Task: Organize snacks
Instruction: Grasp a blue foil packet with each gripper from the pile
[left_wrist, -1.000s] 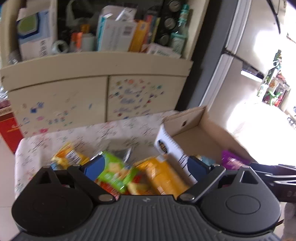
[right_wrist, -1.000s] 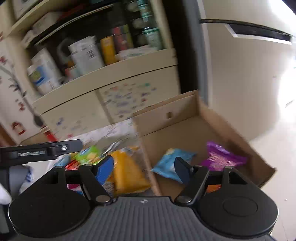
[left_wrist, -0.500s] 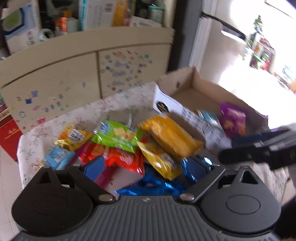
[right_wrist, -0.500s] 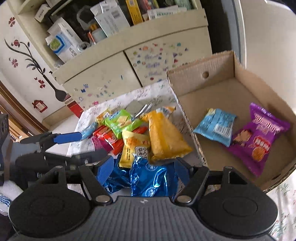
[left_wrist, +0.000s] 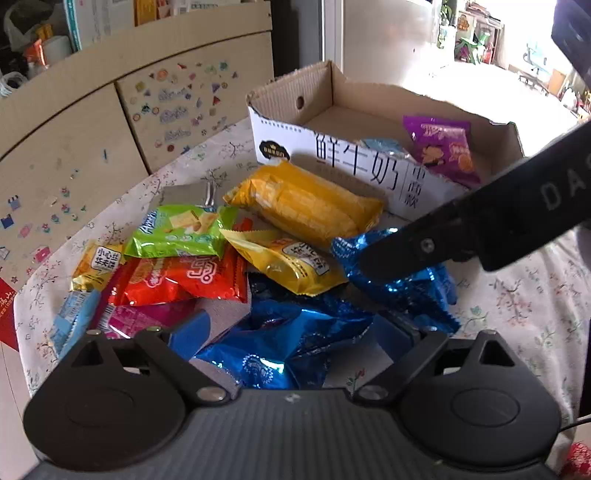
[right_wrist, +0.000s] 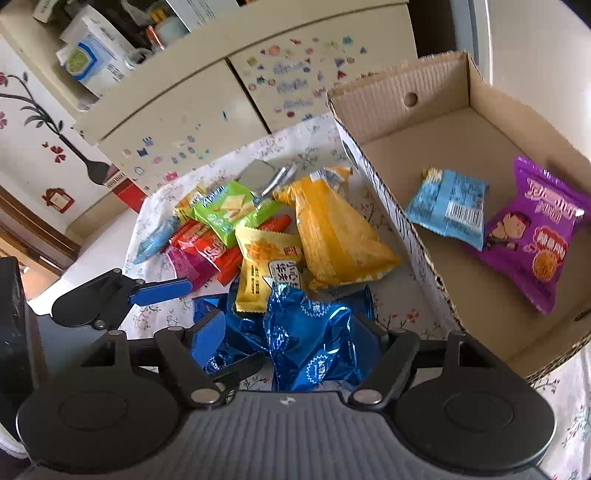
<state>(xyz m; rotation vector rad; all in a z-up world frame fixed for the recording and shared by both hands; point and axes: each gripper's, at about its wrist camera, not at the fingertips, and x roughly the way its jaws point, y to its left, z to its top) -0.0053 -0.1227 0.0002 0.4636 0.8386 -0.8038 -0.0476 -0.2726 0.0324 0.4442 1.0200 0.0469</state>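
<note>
The snacks lie in a loose heap on the flowered tablecloth (right_wrist: 402, 317), just beside the printed long wall of the cardboard box (right_wrist: 436, 107). Nearest that wall is a big yellow packet (right_wrist: 332, 232). Farther from the box come a small yellow packet (right_wrist: 258, 273), a green one (right_wrist: 229, 210) and a red one (right_wrist: 207, 251). Two packets already lie inside the box: a pale blue packet (right_wrist: 450, 206) and a purple packet (right_wrist: 532, 236).

The right gripper (right_wrist: 299, 336) hangs over a crinkled blue foil packet (right_wrist: 314, 343) at the near edge of the heap, its jaws wide apart on either side of the packet and pressing on nothing. The left gripper (left_wrist: 291, 336) likewise stands open above a second blue foil packet (left_wrist: 280, 347), holding nothing.

These packets look light, puffed with air and slick. The foil will probably crumple and slide, so a grip across the middle of the pillow, or on a crimped end seam, seems safest. A hard squeeze might crush what is inside.

Whether the right gripper's pads already brush the foil is hard to tell. The black body of each gripper hides the table nearest it, and overlapping packets cover those beneath.
</note>
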